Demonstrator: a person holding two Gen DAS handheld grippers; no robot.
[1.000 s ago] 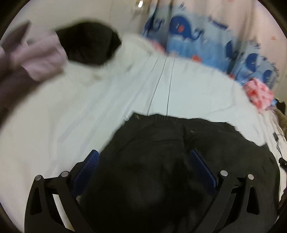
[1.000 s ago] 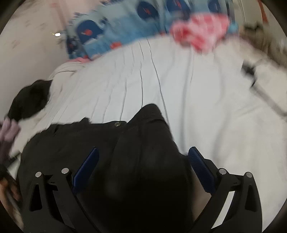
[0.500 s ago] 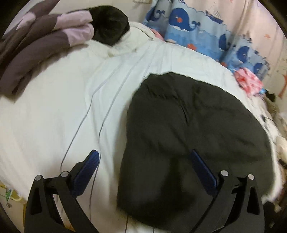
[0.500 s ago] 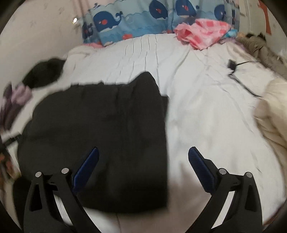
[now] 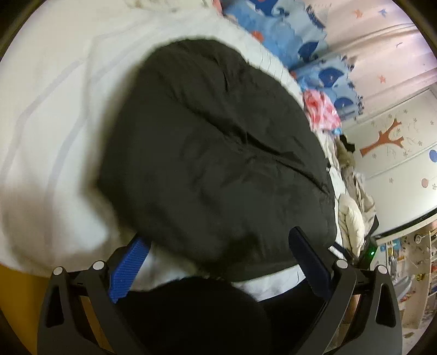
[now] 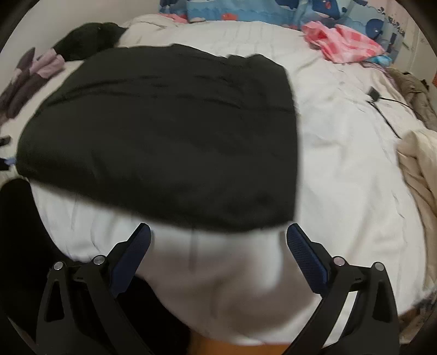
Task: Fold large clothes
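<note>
Tongs first: both pairs stood spread wide and held nothing. Just ahead of the right gripper (image 6: pixel 218 239), the near hem of the black garment (image 6: pixel 169 131) ran crosswise, close to the fingertips but, as far as the blur allowed, apart from them. The left gripper (image 5: pixel 215 245) sat closer in, its tips at or over the same hem, so I judged the left hand the nearer one. The garment lay flat on the white bedsheet (image 6: pixel 341 153), its long axis across the bed in the right view. Nothing stood between tongs and hem. Farther right lay a cream blanket (image 6: pixel 420 169) and a black cable (image 6: pixel 382 106); at the far side, a pink cloth (image 6: pixel 344 43), a purple garment (image 6: pixel 32 73) and whale-print bedding (image 6: pixel 245 11).
</note>
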